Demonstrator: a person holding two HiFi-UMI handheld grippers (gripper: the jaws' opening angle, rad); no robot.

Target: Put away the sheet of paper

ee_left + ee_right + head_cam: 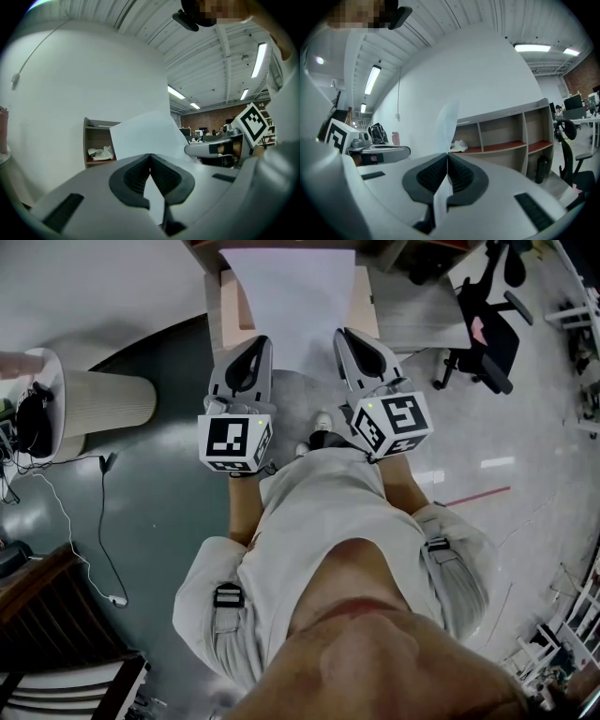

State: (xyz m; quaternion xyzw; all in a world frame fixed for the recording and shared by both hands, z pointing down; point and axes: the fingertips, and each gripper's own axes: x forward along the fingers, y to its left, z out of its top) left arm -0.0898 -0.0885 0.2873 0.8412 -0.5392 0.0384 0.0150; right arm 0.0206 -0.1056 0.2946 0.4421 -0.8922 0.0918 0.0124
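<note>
Left gripper (256, 341) and right gripper (346, 335) clamp 1 sheet (291, 296).

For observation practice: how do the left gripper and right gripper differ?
The left gripper pinches the sheet of paper at its left side, the right gripper at its right side. The left gripper's cube sits level; the right gripper's cube tilts. Both are shut on it.

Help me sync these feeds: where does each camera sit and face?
Head view: on the person's head, facing steeply down at the flat white sheet of paper; light shorts, left claw, right claw show.
Left gripper view: on the left claw, along its jaws shut on the sheet.
Right gripper view: on the right claw, likewise, toward the wooden shelf unit.
Shared: all show the sheet.
</note>
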